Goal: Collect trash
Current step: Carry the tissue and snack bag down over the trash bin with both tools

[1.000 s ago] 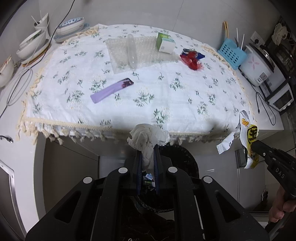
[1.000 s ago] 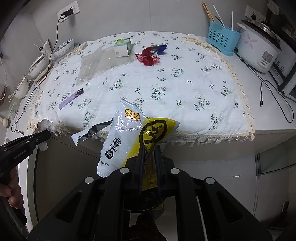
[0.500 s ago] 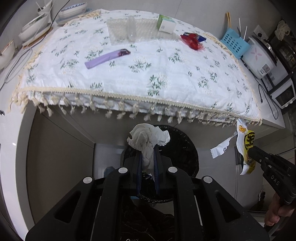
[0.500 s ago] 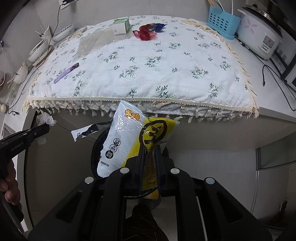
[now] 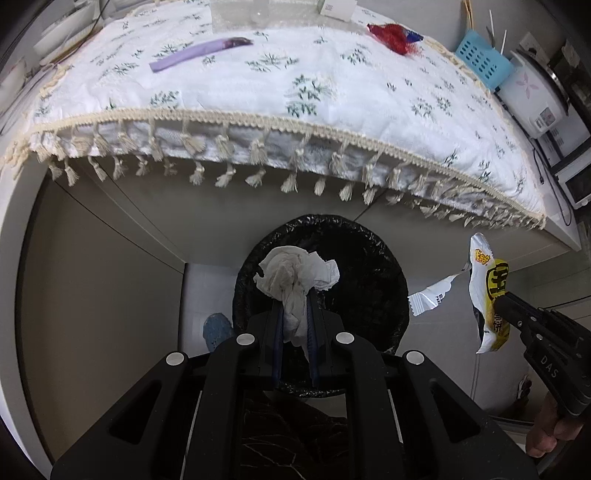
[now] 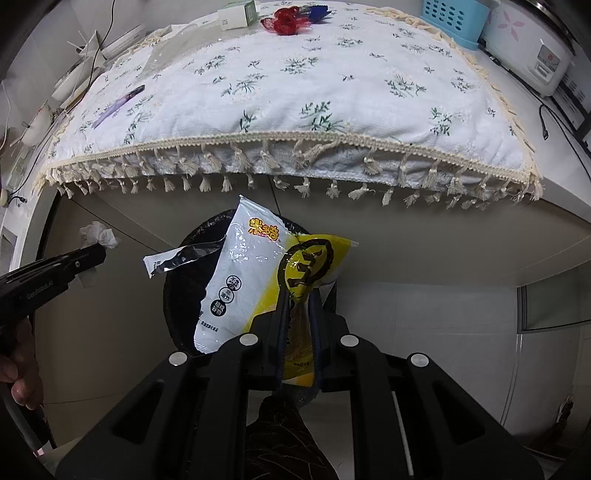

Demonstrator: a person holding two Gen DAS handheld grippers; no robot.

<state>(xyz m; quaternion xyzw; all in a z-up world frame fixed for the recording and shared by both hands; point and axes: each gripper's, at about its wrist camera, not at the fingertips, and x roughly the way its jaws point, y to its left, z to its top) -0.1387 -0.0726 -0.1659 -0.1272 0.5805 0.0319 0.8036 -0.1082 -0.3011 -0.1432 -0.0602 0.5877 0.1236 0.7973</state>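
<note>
Both pairs of fingers are clamped on trash: your left gripper [image 5: 293,314] pinches a crumpled tissue [image 5: 295,275] at the centre of its frame, and your right gripper [image 6: 299,314] pinches a yellow-and-white snack bag [image 6: 258,273] low in the middle of its frame. Since a second ago you have brought both tools down from tabletop height; the tablecloth fringe [image 5: 258,155], which sat just above the tissue then, now runs across the upper third, and the black-lined bin [image 5: 369,280] has opened up directly behind the tissue. That puts the tissue over the bin's mouth, so a release looks close. The bag is less settled: in the right view it covers most of the bin, while in the left view it hangs at the right edge, beside the rim, so I'd judge it needs carrying further in. Both grippers point steeply down; your hand [image 5: 546,432] shows at the lower right of the left view. Farther off, on the cloth at the top of the frame, more trash waits: a purple wrapper [image 5: 199,55] at upper left, a red wrapper [image 5: 391,35] at upper right, a small box [image 6: 236,14], and a clear sheet [image 6: 173,48].
</note>
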